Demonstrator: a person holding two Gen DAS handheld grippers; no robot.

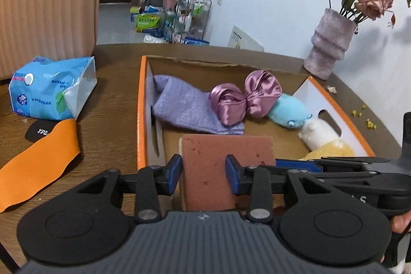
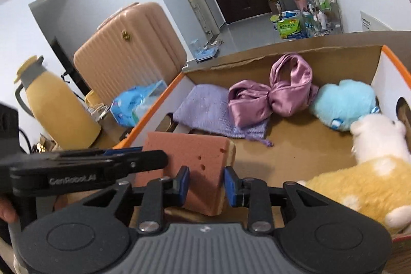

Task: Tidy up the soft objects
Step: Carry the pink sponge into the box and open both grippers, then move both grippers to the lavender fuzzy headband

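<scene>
A pink sponge [image 1: 226, 148] with a yellow underside stands on edge over the near end of the orange-rimmed cardboard box [image 1: 142, 104]. Both grippers hold it. My left gripper [image 1: 204, 171] is shut on its left part, and my right gripper [image 2: 205, 184] is shut on its right end [image 2: 190, 153]. Inside the box [image 2: 282, 48] lie a lilac knitted cloth [image 1: 185, 107], a mauve satin bow [image 1: 246, 96], a blue plush [image 1: 290, 112] and a white-and-yellow plush [image 1: 321, 132]. The right wrist view shows the same cloth [image 2: 205, 107], bow [image 2: 280, 91], blue plush [image 2: 344, 102] and white-and-yellow plush [image 2: 359, 179].
On the brown table left of the box lie a blue tissue pack [image 1: 51, 89] and an orange strip [image 1: 38, 163]. A pink suitcase [image 1: 46, 4] stands behind them, beside a yellow thermos jug [image 2: 59, 109]. A fuzzy vase of dried roses [image 1: 328, 50] stands at the far right.
</scene>
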